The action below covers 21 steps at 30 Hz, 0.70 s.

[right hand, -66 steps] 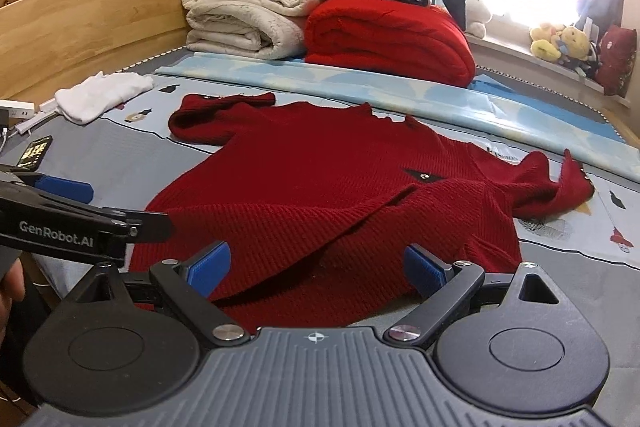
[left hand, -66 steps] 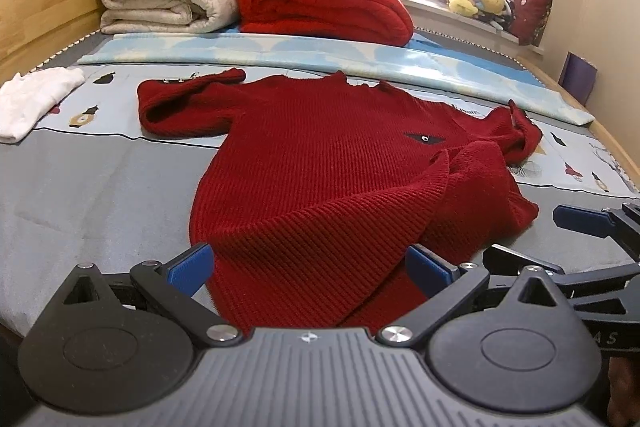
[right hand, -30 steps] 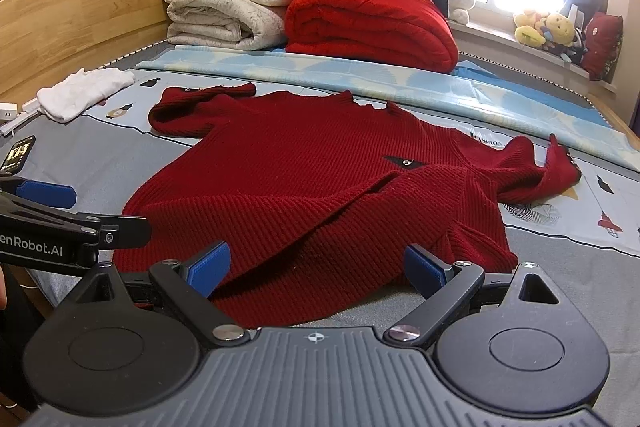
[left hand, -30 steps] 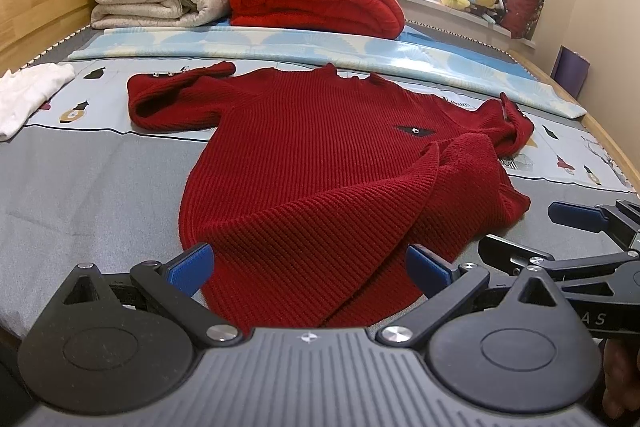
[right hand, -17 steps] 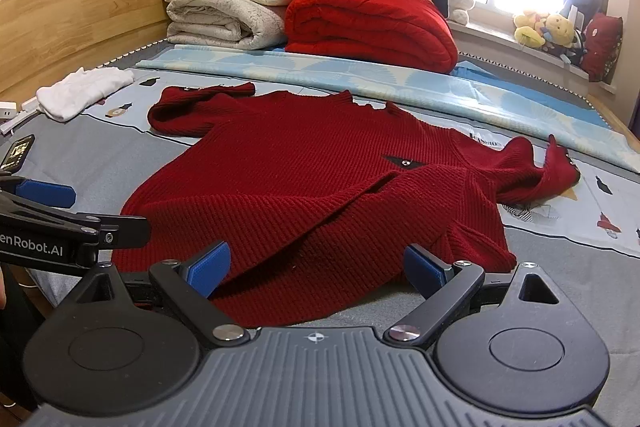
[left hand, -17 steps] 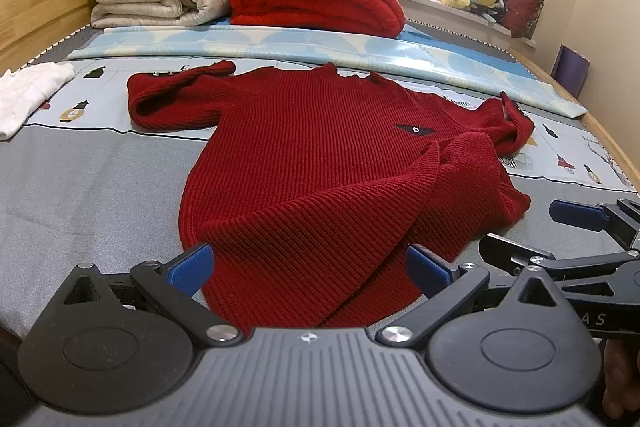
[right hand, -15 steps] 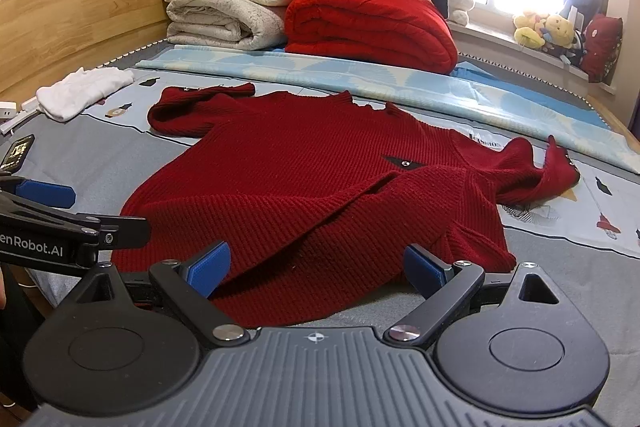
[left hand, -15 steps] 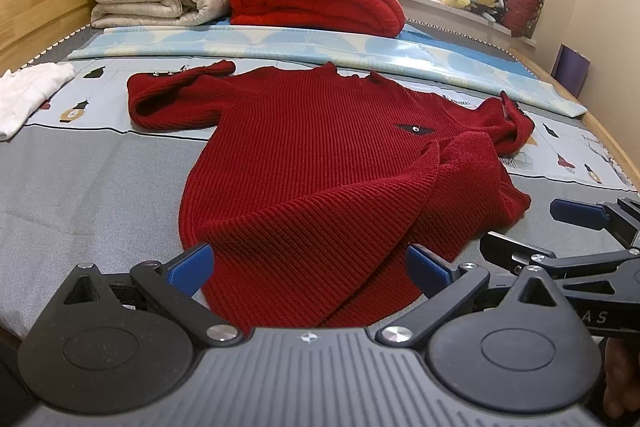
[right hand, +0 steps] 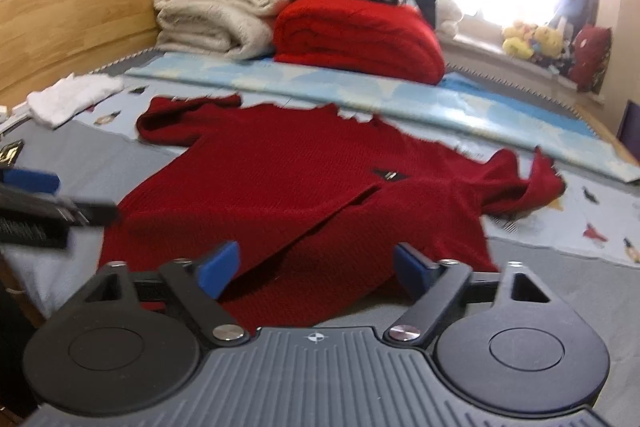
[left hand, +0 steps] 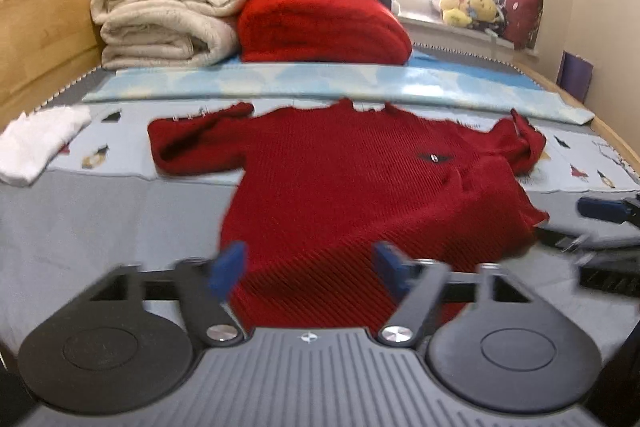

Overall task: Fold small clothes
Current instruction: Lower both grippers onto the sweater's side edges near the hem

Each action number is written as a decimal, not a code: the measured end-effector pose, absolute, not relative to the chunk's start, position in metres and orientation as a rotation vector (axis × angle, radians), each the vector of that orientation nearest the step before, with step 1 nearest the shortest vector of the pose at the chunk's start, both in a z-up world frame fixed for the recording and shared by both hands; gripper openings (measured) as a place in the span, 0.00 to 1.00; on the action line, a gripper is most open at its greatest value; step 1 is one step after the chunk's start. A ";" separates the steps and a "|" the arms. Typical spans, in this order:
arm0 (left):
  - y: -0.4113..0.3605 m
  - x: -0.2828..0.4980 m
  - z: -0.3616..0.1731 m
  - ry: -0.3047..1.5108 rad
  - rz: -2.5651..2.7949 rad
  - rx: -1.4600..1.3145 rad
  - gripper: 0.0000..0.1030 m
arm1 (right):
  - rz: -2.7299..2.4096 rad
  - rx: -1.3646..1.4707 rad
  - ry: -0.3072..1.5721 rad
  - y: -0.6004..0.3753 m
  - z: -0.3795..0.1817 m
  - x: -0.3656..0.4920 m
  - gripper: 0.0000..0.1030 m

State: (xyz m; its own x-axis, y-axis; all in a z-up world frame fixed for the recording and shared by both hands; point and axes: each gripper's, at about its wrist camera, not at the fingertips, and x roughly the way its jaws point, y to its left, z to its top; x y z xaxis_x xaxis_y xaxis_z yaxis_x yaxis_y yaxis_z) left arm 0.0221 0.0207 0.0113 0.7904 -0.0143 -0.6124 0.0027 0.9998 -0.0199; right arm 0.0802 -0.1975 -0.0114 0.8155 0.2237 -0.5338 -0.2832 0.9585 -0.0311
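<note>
A red knitted sweater [left hand: 352, 187] lies spread on the bed, collar far, hem near; its right side is folded over the body. It also shows in the right wrist view [right hand: 304, 187]. My left gripper [left hand: 308, 263] is open, its fingers over the near hem. My right gripper [right hand: 316, 263] is open over the folded right part of the hem. Each gripper shows at the edge of the other's view: the right gripper [left hand: 600, 227], the left gripper [right hand: 44, 203]. Both views are blurred.
Stacked cream blankets [left hand: 168, 23] and a red blanket [left hand: 320, 27] stand at the bed's far end. A white cloth [left hand: 36, 143] lies at the left. A wooden bed frame [right hand: 72, 7] runs along the left. Plush toys [right hand: 536, 39] sit on the window sill.
Both grippers have moved forward over the sweater's hem, and their fingers have narrowed somewhat. The sweater has not moved.
</note>
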 end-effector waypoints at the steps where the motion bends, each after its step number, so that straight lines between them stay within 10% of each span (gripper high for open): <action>1: 0.032 0.027 0.016 0.668 -0.023 -0.035 0.53 | 0.259 -0.087 0.533 -0.207 -0.006 0.081 0.65; 21: 0.107 0.119 -0.065 1.229 -0.096 -0.304 0.54 | 0.162 0.293 0.789 -0.340 -0.051 0.233 0.60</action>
